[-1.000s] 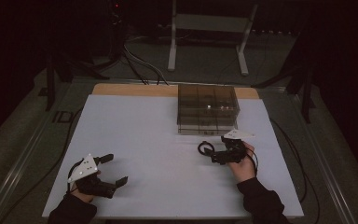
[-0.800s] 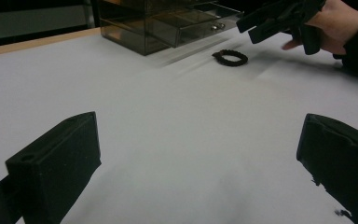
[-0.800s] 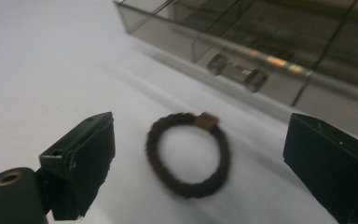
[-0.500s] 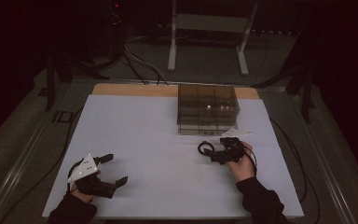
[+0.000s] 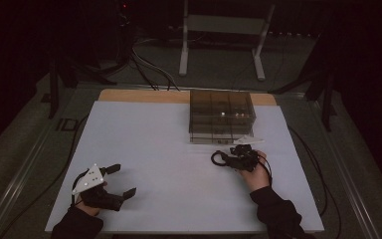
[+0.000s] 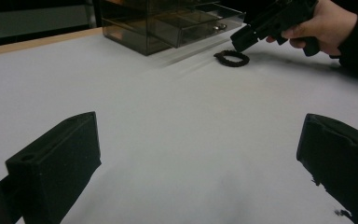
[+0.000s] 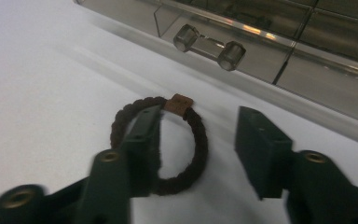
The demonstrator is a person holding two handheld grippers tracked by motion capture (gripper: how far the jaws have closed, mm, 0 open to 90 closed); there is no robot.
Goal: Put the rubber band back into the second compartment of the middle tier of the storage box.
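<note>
1. Hair tie point(image 7: 161, 144), a dark braided loop with a brown tag, lies flat on the white tabletop point(image 5: 169, 144) just before the smoky drawer box point(image 5: 222, 115) toward the far edge.
2. Right gripper point(image 7: 198, 140) is spread, one jaw over the loop.
3. Left gripper point(image 5: 122, 180) is spread wide near the front-left corner.

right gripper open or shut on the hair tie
Open. The right gripper has its jaws apart, straddling one side of the hair tie, which lies flat on the table.

Dark lab or studio, white-topped table point(image 5: 144, 129); floor cables point(image 5: 149, 62), metal stand point(image 5: 221, 30)
</note>
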